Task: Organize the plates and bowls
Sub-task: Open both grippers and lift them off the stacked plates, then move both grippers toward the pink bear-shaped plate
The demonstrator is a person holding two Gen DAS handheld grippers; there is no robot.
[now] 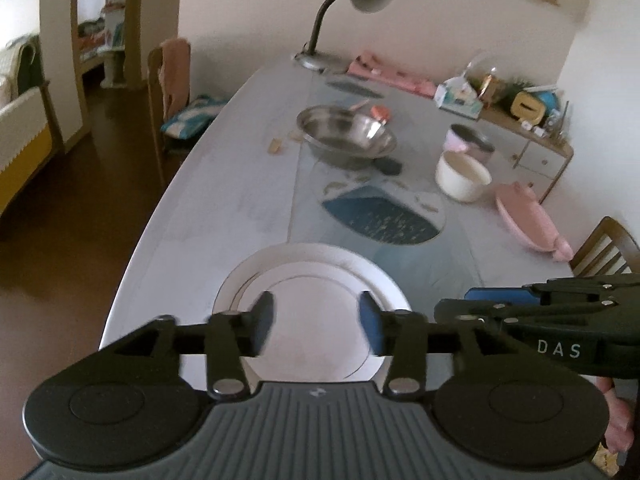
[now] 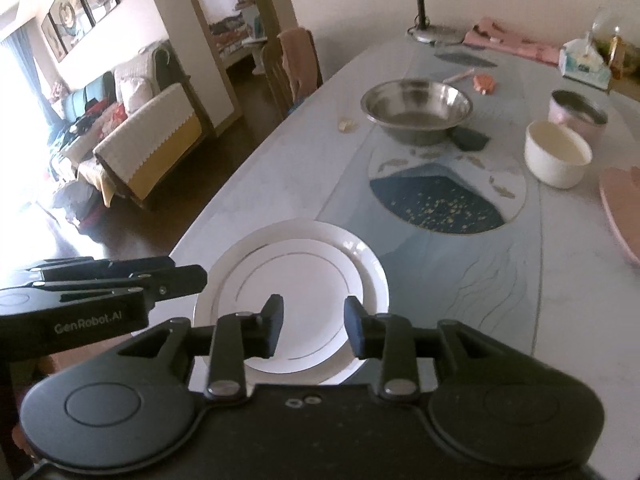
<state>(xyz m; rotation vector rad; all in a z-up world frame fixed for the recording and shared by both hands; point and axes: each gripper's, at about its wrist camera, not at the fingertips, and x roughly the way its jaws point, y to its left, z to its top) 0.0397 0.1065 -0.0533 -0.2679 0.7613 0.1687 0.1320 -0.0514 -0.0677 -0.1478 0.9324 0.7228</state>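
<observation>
Left gripper (image 1: 316,322) hangs half open, nothing between its jaws; right gripper (image 2: 314,326) narrower, empty too. Right under both: two white plates (image 2: 294,280) stacked, near table (image 2: 248,192) edge. Farther ahead, one steel bowl (image 2: 416,106), one white bowl (image 2: 558,158), one pink tin (image 2: 578,110). Off right, a pink dish (image 2: 622,208) cut off by the frame; clutter beyond is blurry

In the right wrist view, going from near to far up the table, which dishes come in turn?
White plates → white bowl → steel bowl → desk lamp.
</observation>
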